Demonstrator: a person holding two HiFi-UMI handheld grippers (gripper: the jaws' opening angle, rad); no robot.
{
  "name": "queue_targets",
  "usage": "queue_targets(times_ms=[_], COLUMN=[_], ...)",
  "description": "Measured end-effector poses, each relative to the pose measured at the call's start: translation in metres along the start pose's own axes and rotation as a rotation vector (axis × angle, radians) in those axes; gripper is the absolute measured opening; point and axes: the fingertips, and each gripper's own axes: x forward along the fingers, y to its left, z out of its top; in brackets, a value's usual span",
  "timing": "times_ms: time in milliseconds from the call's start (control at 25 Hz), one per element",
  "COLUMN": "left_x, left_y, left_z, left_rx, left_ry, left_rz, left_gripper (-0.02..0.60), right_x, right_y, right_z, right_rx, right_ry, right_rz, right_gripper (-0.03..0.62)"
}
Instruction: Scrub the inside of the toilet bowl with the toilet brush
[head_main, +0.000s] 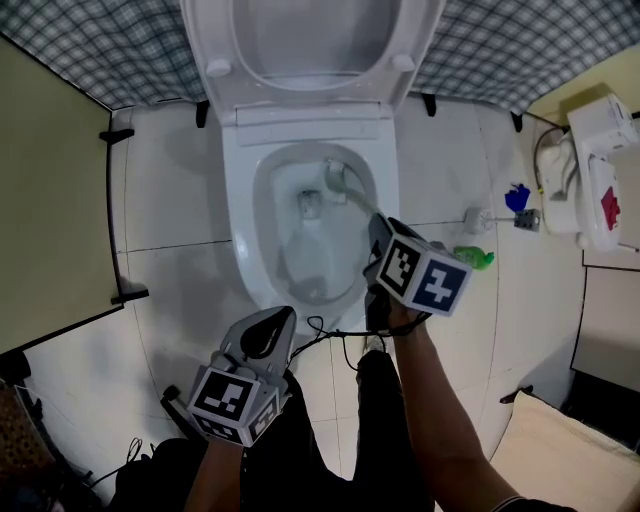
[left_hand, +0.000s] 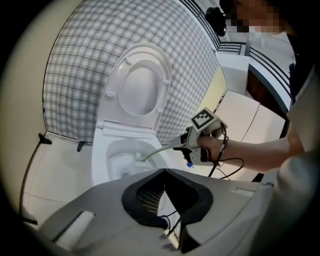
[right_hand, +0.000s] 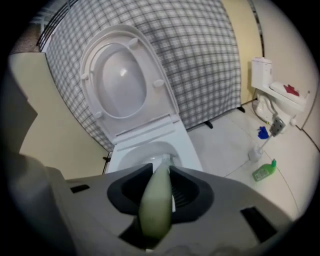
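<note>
1. The right tongs (head_main: 378, 226) are clenched on the pale green handle of the toilet brush (head_main: 357, 200). The handle runs out ahead of them and downward, and the bristle head (head_main: 335, 177) sits inside the toilet bowl (head_main: 262, 215), against the far wall just under the rim.
2. The left tongs (head_main: 268, 332) hang short of the bowl's near edge, closed on nothing. They have no part in this step. They are best held back from the rim and from the cable (head_main: 335, 335) looping between the two arms.
3. Scrubbing looks to be under way, not finished. The head touches only the wall beyond the right tongs, so the near wall beneath them, the sides and the water at the bottom probably need passes too.
4. The handle lies lengthwise between the jaws and acts as a long lever. A hard sideways shove could twist it in the pads, so pressure is better sent along the handle, with the clamp firm throughout.
5. Short overlapping strokes around the rim, then down toward the water, should cover the surface evenly.
6. The head should stay below the rim on each stroke; lifted fast, the bristles may flick water onto the floor tiles (head_main: 180, 200) beside the tongs.
7. The raised seat and lid (head_main: 310, 40) stand beyond the tongs; the swing should stop short of them.
</note>
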Motion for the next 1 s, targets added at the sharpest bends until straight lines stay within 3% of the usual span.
queue_targets(times_ms=[120, 600, 1000], left_x=[0.0, -0.005, -0.001], left_y=[0.0, 0.009, 0.007], left_z=[0.003, -0.003, 0.001], left_rx=[0.002, -0.013, -0.005], left_ry=[-0.005, 0.001, -0.002], left_rz=[-0.001, 0.018, 0.008], left_gripper=[0.0, 0.0, 0.0], right_x=[-0.004, 0.018, -0.02], right_y=[-0.007, 0.094, 0.088], right_z=[-0.006, -0.04, -0.106], right_rx=[0.029, -0.226, -0.122], right_ry=[-0.03, 0.052, 0.146], right_rz=[-0.012, 0.214, 0.283], right_gripper=[0.124, 0.124, 0.124])
